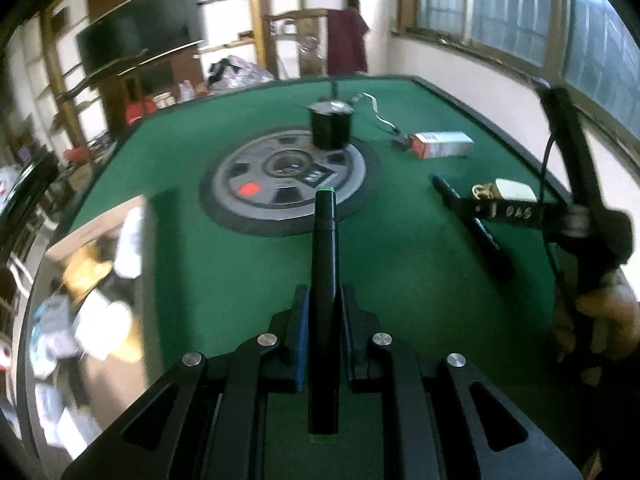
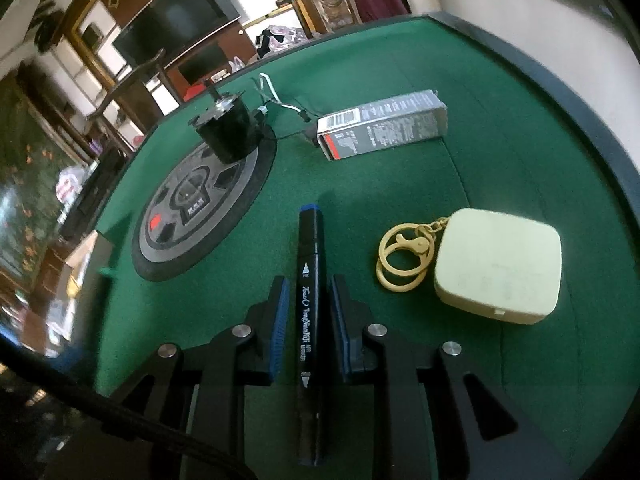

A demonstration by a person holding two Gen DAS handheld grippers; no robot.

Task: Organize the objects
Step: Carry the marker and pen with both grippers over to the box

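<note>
Left gripper [image 1: 323,332] level, jaws clamping green-capped marker [image 1: 324,280] — right gripper [image 2: 307,322] tilted down, jaws spread around blue-capped marker [image 2: 309,320].

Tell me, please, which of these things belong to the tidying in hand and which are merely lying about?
In hand:
green-capped marker, clamped in the left gripper
blue-capped marker, between the open jaws of the right gripper

Lying about:
black motor
grey box
cream case with keyring

Two markers [image 1: 324,304] [image 2: 310,320], one box [image 2: 382,122], one case [image 2: 498,266].
</note>
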